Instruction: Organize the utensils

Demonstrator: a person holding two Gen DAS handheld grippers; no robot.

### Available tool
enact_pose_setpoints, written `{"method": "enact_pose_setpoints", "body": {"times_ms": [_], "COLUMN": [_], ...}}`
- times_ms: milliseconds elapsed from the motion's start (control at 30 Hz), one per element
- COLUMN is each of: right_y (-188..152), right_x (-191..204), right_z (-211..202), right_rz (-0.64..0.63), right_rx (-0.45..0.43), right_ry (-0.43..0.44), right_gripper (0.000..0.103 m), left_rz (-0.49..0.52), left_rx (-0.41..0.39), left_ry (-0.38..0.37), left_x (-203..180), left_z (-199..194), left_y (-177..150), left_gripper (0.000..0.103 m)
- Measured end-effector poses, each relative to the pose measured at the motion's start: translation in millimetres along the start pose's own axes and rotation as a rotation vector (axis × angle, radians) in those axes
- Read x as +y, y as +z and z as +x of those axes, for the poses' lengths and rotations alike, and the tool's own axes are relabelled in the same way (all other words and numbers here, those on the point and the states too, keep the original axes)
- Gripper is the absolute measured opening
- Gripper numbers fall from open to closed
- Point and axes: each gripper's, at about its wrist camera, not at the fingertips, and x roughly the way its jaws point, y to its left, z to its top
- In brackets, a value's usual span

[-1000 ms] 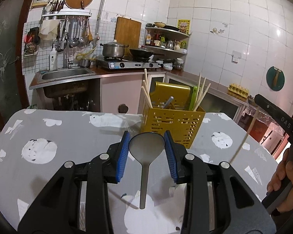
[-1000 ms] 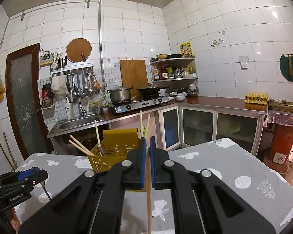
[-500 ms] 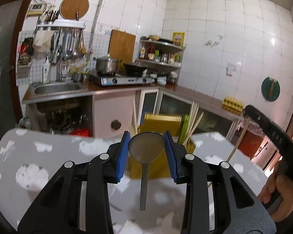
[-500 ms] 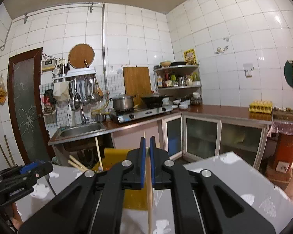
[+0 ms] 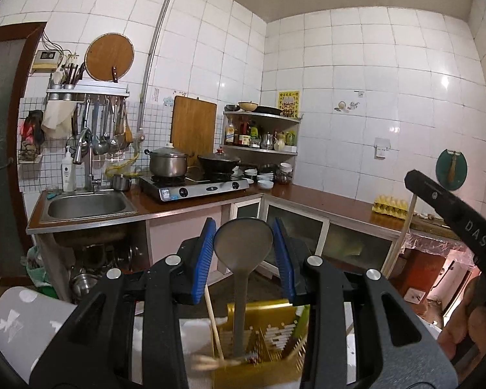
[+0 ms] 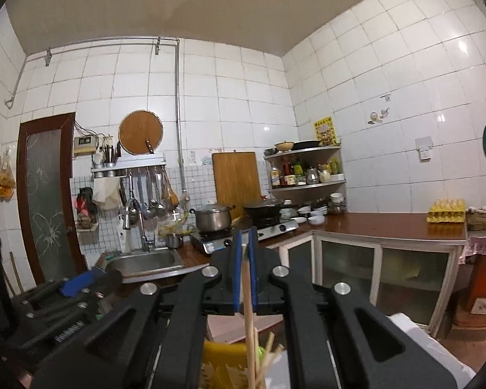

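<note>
grey metal ladle [image 5: 243,259]: bowl pinched between left gripper [image 5: 243,256] blue pads, handle hanging above yellow perforated plastic utensil basket [image 5: 269,337] | stiff, smooth, likely slippery; grip looks safer at handle | thin pale wooden chopstick [image 6: 248,308]: light, clamped by right gripper [image 6: 244,278], over basket | far: sink.

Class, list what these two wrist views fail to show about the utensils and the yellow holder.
- Spoon handle end: left wrist view, lost in motion blur inside the yellow holder.
- Holder's contents: blurred there; in the right wrist view cut off by the bottom edge.
- Chopstick lower end: right wrist view, runs off the bottom edge.
</note>
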Motion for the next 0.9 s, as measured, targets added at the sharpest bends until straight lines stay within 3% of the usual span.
{"method": "enact_pose_setpoints", "body": {"times_ms": [167, 367, 600, 667, 700, 733, 767, 900], "right_y": [-19, -70, -115, -112, -109, -104, -99, -84], "right_x": [0, -4, -12, -18, -21, -24, -27, -34], "right_z": [36, 72, 82, 74, 68, 56, 43, -4], "right_rz": [0.024, 0.008, -0.055, -0.058, -0.060, -0.061, -0.062, -0.085], "right_rx": [0.011, 0.058, 0.149, 0.183, 0.193, 0.188, 0.169, 0.189], "right_ry": [0.012, 0.012, 0.015, 0.011, 0.003, -0.006, -0.013, -0.036], "right_gripper": [0.004, 0.004, 0.005, 0.008, 0.026, 0.065, 0.076, 0.080], "left_rz": [-0.008, -0.009, -0.012, -0.017, -0.018, -0.019, -0.017, 0.005], "left_rx": [0.038, 0.103, 0.161, 0.148, 0.132, 0.103, 0.081, 0.033], "left_ry": [-0.017, -0.026, 0.001, 0.014, 0.023, 0.035, 0.043, 0.067], "left_x": [6, 10, 21, 24, 24, 25, 25, 24], "left_z": [37, 66, 70, 57, 48, 33, 21, -34], "left_y": [-20, -61, -92, -88, -84, -79, -75, -62], "left_gripper": [0.035, 0.035, 0.035, 0.046, 0.061, 0.074, 0.079, 0.098]}}
